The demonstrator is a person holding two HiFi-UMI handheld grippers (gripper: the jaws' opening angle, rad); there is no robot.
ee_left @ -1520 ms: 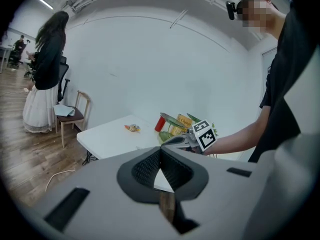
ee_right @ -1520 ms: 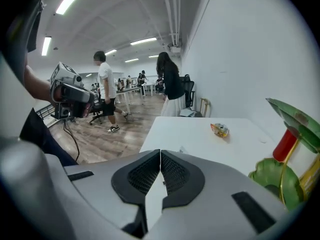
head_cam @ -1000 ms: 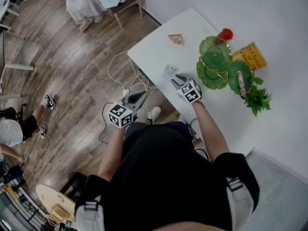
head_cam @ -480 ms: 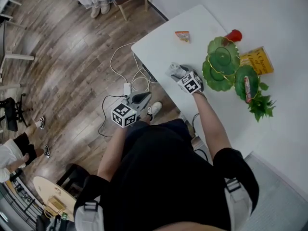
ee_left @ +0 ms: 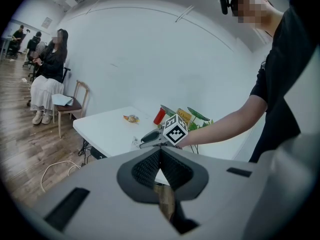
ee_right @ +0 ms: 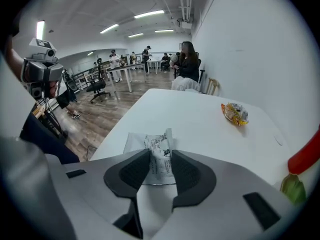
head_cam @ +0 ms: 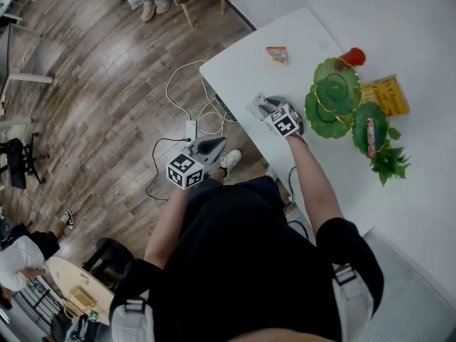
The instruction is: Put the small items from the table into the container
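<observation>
A white printed packet (ee_right: 150,143) lies flat near the white table's (head_cam: 239,70) near corner. My right gripper (ee_right: 160,159) points steeply down over it. Its jaws are closing, with the packet's middle between the pads, which I cannot see pressing on it. From the head view the right gripper (head_cam: 265,107) covers most of that packet (head_cam: 256,106). An orange snack bag (head_cam: 277,54) lies farther along the table. The green leaf-shaped tiered container (head_cam: 331,95) stands to the right. My left gripper (head_cam: 214,145) hangs shut and empty off the table, over the floor.
A red item (head_cam: 353,56) and a yellow box (head_cam: 388,95) sit behind the container. A red-and-white packet (head_cam: 370,135) lies in its lower leaf dish, beside green foliage (head_cam: 390,164). Cables (head_cam: 189,112) trail on the wooden floor below the table edge. People sit and stand in the background.
My right gripper has moved forward and down onto the white packet, and its jaws now straddle it. The left gripper has stayed where it was.
</observation>
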